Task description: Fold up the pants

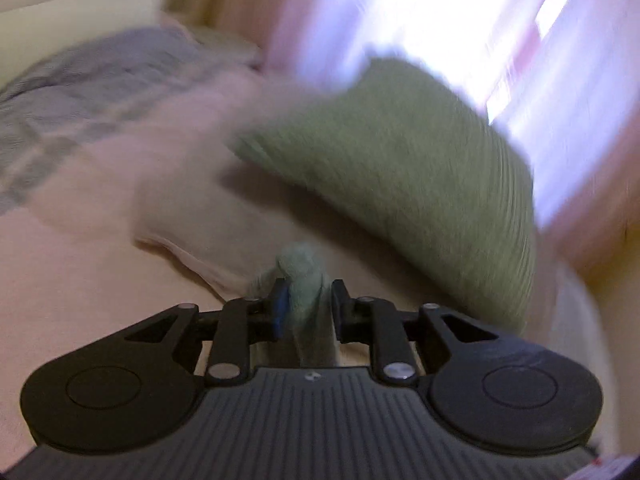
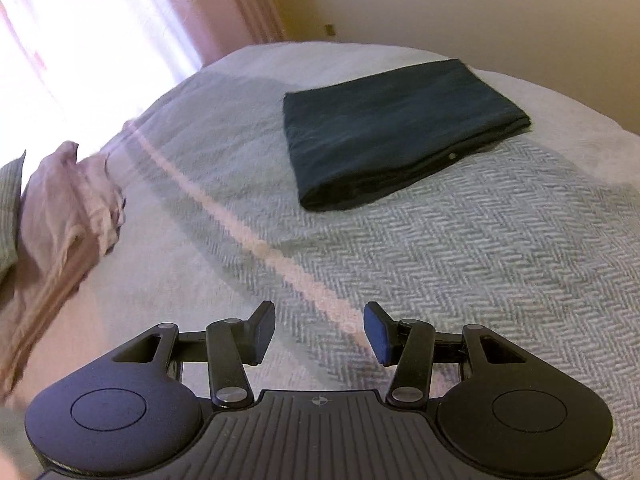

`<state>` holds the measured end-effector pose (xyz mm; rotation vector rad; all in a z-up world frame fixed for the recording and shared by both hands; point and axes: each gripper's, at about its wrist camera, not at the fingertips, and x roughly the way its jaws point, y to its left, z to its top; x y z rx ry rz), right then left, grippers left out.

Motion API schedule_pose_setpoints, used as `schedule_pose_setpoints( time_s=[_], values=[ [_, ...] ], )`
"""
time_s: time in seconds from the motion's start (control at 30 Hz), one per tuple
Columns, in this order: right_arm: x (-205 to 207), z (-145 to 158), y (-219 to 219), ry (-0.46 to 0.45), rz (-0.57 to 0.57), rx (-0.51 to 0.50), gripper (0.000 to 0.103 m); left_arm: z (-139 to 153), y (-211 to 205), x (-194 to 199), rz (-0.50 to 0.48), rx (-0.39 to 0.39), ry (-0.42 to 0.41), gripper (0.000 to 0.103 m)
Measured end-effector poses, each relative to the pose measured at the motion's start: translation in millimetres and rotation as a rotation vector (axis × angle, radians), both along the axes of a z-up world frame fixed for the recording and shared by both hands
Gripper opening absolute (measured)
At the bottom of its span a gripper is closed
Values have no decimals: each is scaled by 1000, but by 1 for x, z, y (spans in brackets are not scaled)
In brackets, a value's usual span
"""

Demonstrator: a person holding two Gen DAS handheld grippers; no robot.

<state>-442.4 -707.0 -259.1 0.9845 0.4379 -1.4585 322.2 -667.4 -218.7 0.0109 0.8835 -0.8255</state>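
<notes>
In the left wrist view, my left gripper [image 1: 307, 300] is shut on a bunched edge of green ribbed pants [image 1: 400, 168]. The rest of the pants billows, blurred, up and to the right above the bed. A pale pink garment [image 1: 192, 216] lies crumpled beneath them. In the right wrist view, my right gripper [image 2: 319, 320] stands open with nothing between its fingers, low over the grey herringbone blanket [image 2: 480, 260]. A strip of the green pants [image 2: 8, 216] shows at the far left edge, beside the pink garment [image 2: 68, 208].
Dark folded pants [image 2: 400, 128] rest on the blanket ahead of the right gripper. A pale stripe [image 2: 248, 236] crosses the blanket diagonally. Pink curtains over a bright window [image 1: 460, 20] stand behind the bed, and a grey crumpled cover [image 1: 80, 72] lies at the far left.
</notes>
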Motion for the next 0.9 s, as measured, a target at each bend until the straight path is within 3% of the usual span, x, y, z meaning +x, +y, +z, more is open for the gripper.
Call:
schedule_pose_setpoints(
  time_s=[0.07, 0.2, 0.4, 0.6, 0.63, 0.7, 0.83, 0.9],
  values=[
    [3, 3, 7, 43, 62, -6, 49, -21, -11, -17, -51, 71, -33, 23],
    [13, 9, 36, 202, 266, 6, 61, -70, 21, -27, -67, 177, -20, 26],
    [48, -7, 104, 454, 784, 44, 69, -123, 107, -59, -88, 358, 61, 26],
    [64, -26, 106, 494, 1029, 36, 69, -145, 152, -101, -111, 412, 138, 26],
    [62, -26, 103, 483, 1036, 31, 69, -144, 155, -104, -117, 420, 134, 26],
    [43, -22, 85, 368, 974, 57, 69, -142, 160, -113, -129, 418, 123, 26],
    [-22, -32, 39, 96, 669, 174, 69, -134, 159, -116, -120, 403, 107, 26],
    [-45, -51, 22, -13, 588, 248, 69, -129, 160, -118, -105, 403, 110, 26]
  ],
)
